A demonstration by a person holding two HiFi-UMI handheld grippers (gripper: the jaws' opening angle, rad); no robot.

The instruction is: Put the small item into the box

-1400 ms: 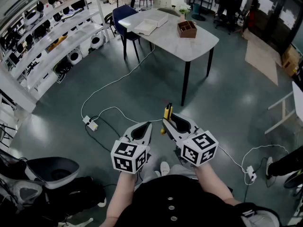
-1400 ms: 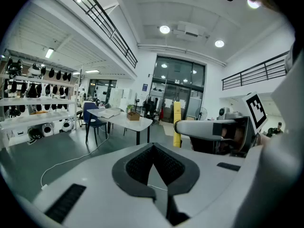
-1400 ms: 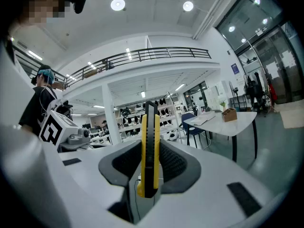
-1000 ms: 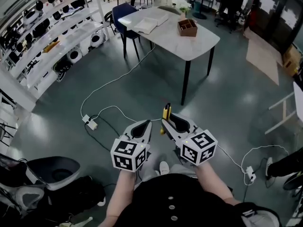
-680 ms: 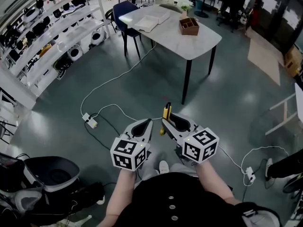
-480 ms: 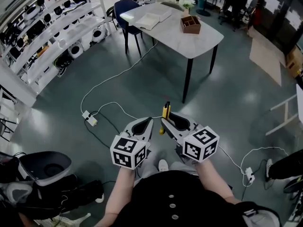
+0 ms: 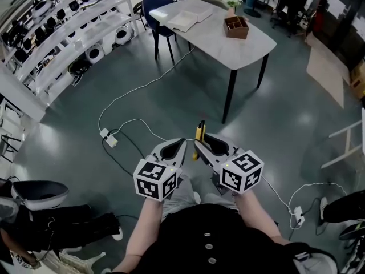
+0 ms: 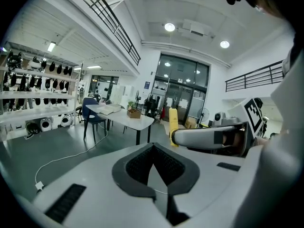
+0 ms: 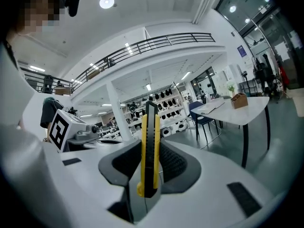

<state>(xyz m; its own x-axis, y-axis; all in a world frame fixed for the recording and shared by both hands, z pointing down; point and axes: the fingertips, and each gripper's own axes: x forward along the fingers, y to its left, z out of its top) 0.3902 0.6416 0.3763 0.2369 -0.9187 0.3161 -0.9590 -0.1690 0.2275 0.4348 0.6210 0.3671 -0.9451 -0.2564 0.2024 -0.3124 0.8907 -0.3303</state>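
A yellow and black utility knife (image 7: 199, 135) (image 9: 149, 146) stands upright between the jaws of my right gripper (image 7: 198, 145) (image 9: 151, 144), which is shut on it. Beside it, my left gripper (image 7: 181, 144) (image 8: 153, 146) is shut with nothing in it. I hold both in front of my body, above the floor. A brown wooden box (image 7: 236, 26) (image 9: 239, 100) (image 8: 135, 113) with compartments sits near the right end of a white table (image 7: 239, 53), well ahead of the grippers. In the left gripper view the knife (image 8: 174, 122) shows at the right, sticking up from the right gripper.
A white cable and power strip (image 7: 110, 138) lie on the floor ahead left. Shelves (image 7: 68, 33) with several helmets line the left side. A blue chair (image 7: 157, 4) and a white tray (image 7: 185, 19) are at the table's far end. Another power strip (image 7: 297, 214) lies at right.
The table and box have shifted slightly right and nearer in the head view as I move. Both grippers keep their pose, the knife still held.
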